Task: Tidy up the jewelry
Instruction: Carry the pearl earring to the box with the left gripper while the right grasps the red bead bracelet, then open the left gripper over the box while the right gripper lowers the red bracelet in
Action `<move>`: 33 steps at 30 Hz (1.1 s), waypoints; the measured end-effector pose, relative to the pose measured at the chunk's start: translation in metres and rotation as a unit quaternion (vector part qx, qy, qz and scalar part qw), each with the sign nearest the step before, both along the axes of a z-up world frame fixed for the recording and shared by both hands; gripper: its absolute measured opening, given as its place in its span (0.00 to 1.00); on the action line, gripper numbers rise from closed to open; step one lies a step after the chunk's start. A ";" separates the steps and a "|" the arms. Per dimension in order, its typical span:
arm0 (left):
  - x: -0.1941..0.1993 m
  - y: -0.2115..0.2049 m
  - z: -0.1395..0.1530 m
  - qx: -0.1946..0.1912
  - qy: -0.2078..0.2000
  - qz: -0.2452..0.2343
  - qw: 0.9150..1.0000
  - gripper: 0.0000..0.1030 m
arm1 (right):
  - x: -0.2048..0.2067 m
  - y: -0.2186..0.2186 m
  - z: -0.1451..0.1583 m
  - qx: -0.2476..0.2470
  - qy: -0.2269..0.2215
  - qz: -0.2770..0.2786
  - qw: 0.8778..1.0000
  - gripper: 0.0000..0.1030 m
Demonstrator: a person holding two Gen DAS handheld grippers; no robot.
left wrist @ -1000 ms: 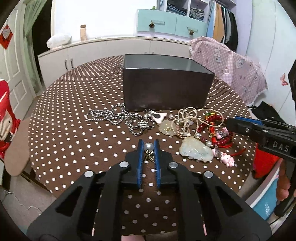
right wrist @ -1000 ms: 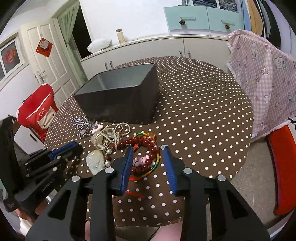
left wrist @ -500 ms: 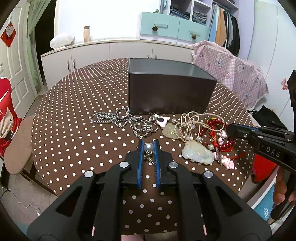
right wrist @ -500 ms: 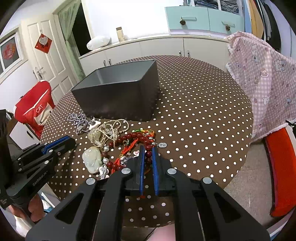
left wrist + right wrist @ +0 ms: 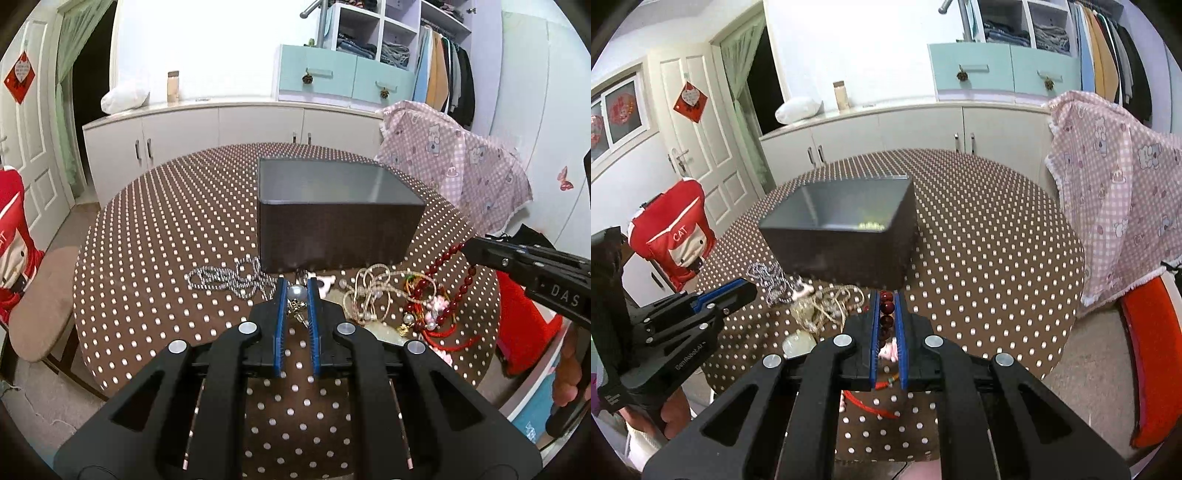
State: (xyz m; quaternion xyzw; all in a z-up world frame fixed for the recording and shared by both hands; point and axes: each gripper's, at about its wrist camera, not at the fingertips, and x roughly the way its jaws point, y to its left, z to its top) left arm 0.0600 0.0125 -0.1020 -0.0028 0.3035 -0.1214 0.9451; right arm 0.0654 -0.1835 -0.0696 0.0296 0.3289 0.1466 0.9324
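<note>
Left wrist view first: my left gripper (image 5: 296, 293) is clamped on a pearl earring (image 5: 297, 294), the pearl pinched right at the tips in the middle of the frame. My right gripper (image 5: 466, 248) comes in from the right edge, pinched on a red bead strand (image 5: 460, 286) that hangs in a loop from its tip to the tangle below. In the right wrist view I see those dark red beads (image 5: 886, 309) stacked between my blue pads (image 5: 874, 325), jaws together on them. Under the loop lies the jewelry pile (image 5: 391, 295): cream cord, red threads, pink charms. Left of it, a silver chain (image 5: 229, 278) sprawls up against the box's front wall. The dark box (image 5: 338, 225) sits just behind, upper centre, top open, something small and yellowish in its far right corner in the right wrist view. Around it the dotted table (image 5: 166, 236) is bare to its round left edge, and bare again to the right in the right wrist view. A pink checked cloth (image 5: 1115, 206) hangs past that right rim.
</note>
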 end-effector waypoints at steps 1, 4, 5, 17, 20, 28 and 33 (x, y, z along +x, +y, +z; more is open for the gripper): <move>0.001 -0.001 0.002 0.003 -0.004 0.001 1.000 0.11 | 0.000 0.001 0.003 -0.002 -0.005 0.002 1.000 0.06; 0.004 -0.002 0.008 0.002 -0.011 -0.002 1.000 0.11 | 0.001 0.003 0.011 -0.002 -0.018 0.007 1.000 0.06; 0.005 -0.004 0.010 0.002 -0.014 -0.003 1.000 0.11 | 0.001 0.004 0.014 -0.002 -0.022 0.007 1.000 0.06; 0.018 -0.009 0.039 0.004 -0.060 -0.014 0.998 0.11 | 0.015 0.003 0.052 0.003 -0.080 0.004 0.997 0.06; 0.023 -0.012 0.046 0.008 -0.071 -0.016 0.997 0.11 | 0.018 0.003 0.062 0.009 -0.095 0.009 0.995 0.06; 0.037 -0.019 0.052 0.010 -0.081 -0.023 0.996 0.11 | 0.034 0.012 0.072 0.008 -0.114 0.022 0.993 0.06; 0.045 -0.022 0.049 0.013 -0.081 -0.029 0.996 0.11 | 0.046 0.017 0.066 0.010 -0.104 0.028 0.994 0.06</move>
